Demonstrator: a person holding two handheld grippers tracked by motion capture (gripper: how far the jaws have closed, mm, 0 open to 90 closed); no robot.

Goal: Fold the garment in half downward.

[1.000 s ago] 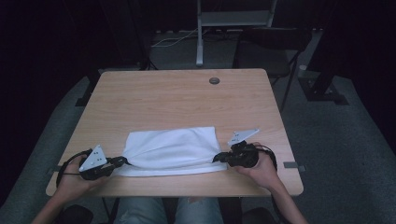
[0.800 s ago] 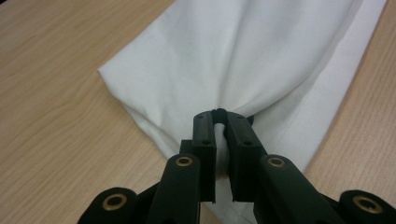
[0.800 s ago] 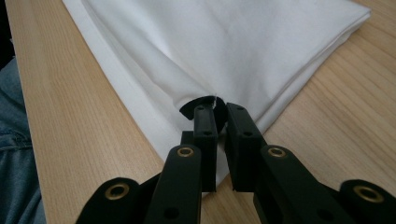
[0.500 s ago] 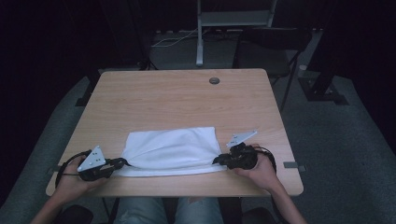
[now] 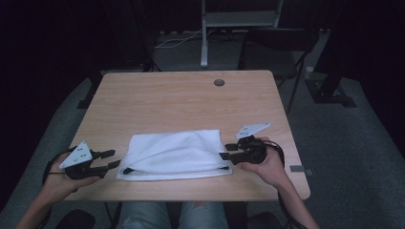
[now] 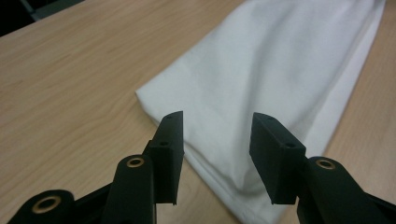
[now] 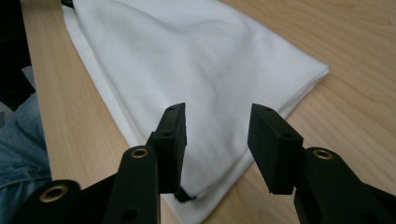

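Folded white cloth (image 5: 175, 153) lies lower centre of table (image 5: 181, 95) | left gripper (image 5: 111, 159) and right gripper (image 5: 228, 151): jaws just opened, now apart, nothing clamped | we judge the fold released, next fold or smoothing pending.

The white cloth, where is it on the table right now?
In the high view the folded white cloth lies flat near the table's front edge, between the left tool and the right tool, both open beside its ends.
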